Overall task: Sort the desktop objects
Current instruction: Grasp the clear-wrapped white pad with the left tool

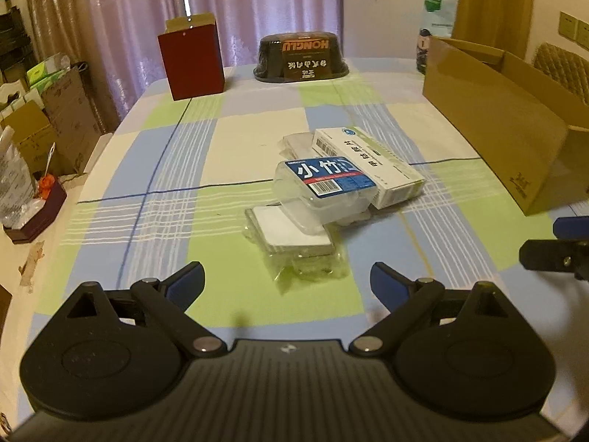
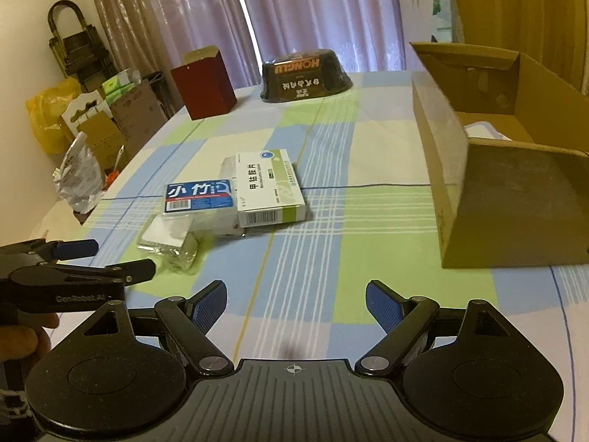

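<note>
On the far left of the table (image 1: pixel 147 140) stands a red box (image 1: pixel 191 60), and next to it a dark bowl pack (image 1: pixel 301 57); both are well away from the work. In the middle lies a small pile: a flat packet in a clear bag (image 1: pixel 294 237) nearest the front, a clear box with a blue label (image 1: pixel 325 184) resting partly on it, and a white and green box (image 1: pixel 368 165) touching that one on its right. On the right sits the big cardboard box (image 2: pixel 489 169), open on top, with something white already inside. So the sorting looks barely started, with three things left to move. The left gripper (image 1: pixel 287 283) has its jaws wide apart, holding nothing, and the packet lies just ahead between them. The right gripper (image 2: pixel 296 304) is also wide apart and holding nothing, with the pile ahead and to its left.
</note>
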The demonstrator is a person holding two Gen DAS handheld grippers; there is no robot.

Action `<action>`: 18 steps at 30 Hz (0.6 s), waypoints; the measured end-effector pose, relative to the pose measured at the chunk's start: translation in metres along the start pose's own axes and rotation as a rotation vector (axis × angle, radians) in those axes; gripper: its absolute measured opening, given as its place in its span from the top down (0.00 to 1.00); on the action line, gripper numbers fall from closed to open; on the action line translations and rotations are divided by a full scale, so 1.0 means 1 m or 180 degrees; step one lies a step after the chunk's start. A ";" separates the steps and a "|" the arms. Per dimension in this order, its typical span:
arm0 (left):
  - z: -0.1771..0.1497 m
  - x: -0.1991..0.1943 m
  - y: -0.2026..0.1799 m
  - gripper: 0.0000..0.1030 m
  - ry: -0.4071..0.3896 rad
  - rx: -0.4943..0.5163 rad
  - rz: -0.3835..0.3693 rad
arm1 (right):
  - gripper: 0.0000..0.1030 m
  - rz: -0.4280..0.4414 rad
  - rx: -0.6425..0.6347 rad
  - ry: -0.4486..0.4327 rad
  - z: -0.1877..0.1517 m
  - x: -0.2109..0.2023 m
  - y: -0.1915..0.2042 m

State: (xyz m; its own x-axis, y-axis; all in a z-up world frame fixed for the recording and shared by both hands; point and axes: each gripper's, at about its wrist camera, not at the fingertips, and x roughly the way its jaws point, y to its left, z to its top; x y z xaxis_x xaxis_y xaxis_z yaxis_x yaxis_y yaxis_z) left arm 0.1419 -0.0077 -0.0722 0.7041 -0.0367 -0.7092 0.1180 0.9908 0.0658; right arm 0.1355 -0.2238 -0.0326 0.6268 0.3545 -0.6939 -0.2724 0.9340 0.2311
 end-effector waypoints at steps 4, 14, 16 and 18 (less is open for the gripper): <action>0.002 0.016 -0.007 0.08 -0.0041 0.0023 0.0078 | 0.17 0.0021 -0.0114 0.0039 0.005 0.022 -0.002; 0.011 0.054 -0.015 0.21 0.0030 0.0086 0.0132 | 0.17 0.0032 -0.0099 0.0033 0.018 0.055 -0.011; 0.012 0.058 -0.014 0.24 0.0033 0.0089 0.0171 | 0.17 0.0035 -0.0089 0.0042 0.019 0.059 -0.012; 0.014 0.061 -0.012 0.24 0.0036 0.0093 0.0192 | 0.17 0.0036 -0.0084 0.0048 0.019 0.061 -0.012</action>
State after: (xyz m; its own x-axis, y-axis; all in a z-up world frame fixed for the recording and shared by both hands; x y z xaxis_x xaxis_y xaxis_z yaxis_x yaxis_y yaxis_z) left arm 0.1938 -0.0237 -0.1064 0.7027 0.0247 -0.7111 0.0959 0.9870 0.1291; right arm 0.1910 -0.2128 -0.0643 0.6124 0.3642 -0.7016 -0.2988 0.9284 0.2210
